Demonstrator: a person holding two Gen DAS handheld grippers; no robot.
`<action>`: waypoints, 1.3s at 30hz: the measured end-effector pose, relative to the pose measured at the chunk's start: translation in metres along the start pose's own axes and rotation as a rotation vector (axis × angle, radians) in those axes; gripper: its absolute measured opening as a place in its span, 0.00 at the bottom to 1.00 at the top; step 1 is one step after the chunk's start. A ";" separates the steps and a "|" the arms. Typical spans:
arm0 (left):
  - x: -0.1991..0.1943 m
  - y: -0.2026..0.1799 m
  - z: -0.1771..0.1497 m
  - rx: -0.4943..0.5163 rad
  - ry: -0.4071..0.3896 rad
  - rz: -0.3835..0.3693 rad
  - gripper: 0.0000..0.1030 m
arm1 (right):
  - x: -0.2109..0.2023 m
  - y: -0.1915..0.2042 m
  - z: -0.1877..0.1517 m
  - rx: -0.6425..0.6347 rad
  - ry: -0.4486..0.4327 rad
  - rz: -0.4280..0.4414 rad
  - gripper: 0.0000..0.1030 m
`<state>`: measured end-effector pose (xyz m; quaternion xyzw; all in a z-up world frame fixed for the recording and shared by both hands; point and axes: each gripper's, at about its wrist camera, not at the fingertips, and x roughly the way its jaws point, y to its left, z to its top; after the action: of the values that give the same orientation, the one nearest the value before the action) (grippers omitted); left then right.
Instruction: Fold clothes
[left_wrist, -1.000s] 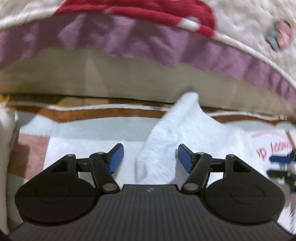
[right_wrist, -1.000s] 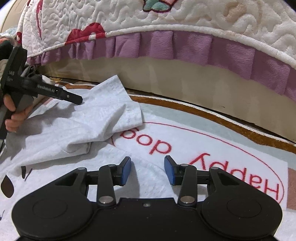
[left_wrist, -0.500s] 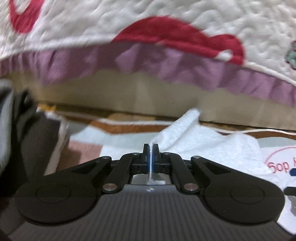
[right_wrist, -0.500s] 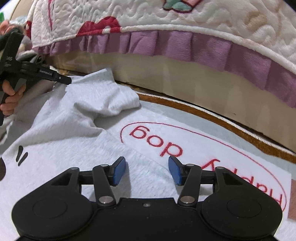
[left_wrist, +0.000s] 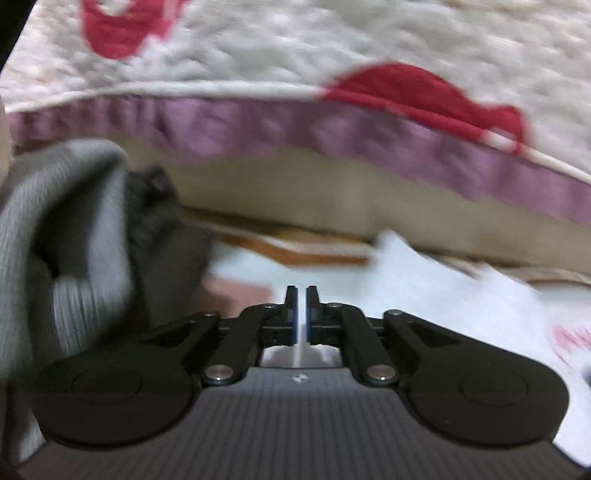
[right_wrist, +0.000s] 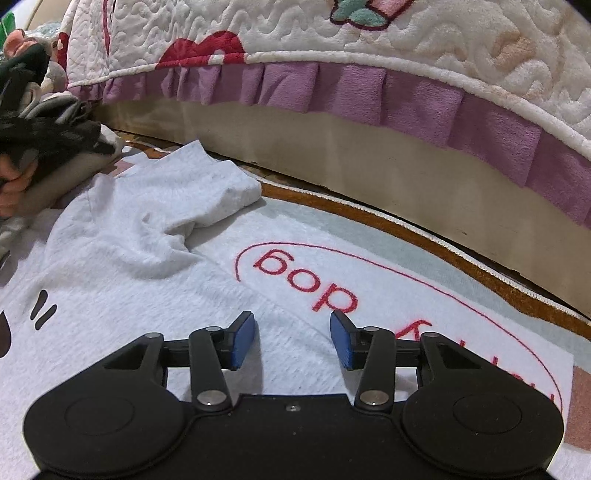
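Note:
A pale grey T-shirt (right_wrist: 110, 266) with black marks lies spread on the rug, and its sleeve (right_wrist: 192, 192) is folded in over the body. In the left wrist view the shirt (left_wrist: 443, 288) shows as a blurred pale patch at the right. My left gripper (left_wrist: 301, 314) has a narrow gap between its blue pads; its jaws are opening and grip nothing I can see. It appears blurred at the far left in the right wrist view (right_wrist: 48, 144), clear of the sleeve, held by a hand (right_wrist: 11, 192). My right gripper (right_wrist: 293, 339) hovers wide over the shirt's edge, jaws closing slightly, nothing between them.
A bed with a white quilted cover and purple frill (right_wrist: 369, 88) runs across the back on a beige base (right_wrist: 406, 177). The rug (right_wrist: 461, 314) bears red lettering. Grey ribbed clothes (left_wrist: 74, 240) are piled at the left, close to my left gripper.
My left gripper closed near the sleeve, then drew away left toward the grey clothes and parted a little. The sleeve now lies folded and free. The right gripper stays put.

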<state>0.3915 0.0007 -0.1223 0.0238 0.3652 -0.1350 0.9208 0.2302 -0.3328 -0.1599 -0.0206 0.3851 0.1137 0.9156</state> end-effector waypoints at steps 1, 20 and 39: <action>-0.009 -0.002 -0.006 0.030 0.017 -0.021 0.31 | 0.000 0.000 0.000 0.005 -0.001 0.001 0.48; -0.066 -0.016 -0.097 0.156 0.139 0.115 0.06 | -0.044 -0.057 -0.037 0.112 0.033 -0.114 0.57; -0.109 -0.084 -0.062 0.289 -0.046 0.172 0.55 | -0.048 -0.071 -0.040 0.125 0.045 -0.231 0.60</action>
<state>0.2518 -0.0460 -0.0894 0.1841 0.3175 -0.1076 0.9240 0.1857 -0.4165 -0.1573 -0.0101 0.4067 -0.0171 0.9134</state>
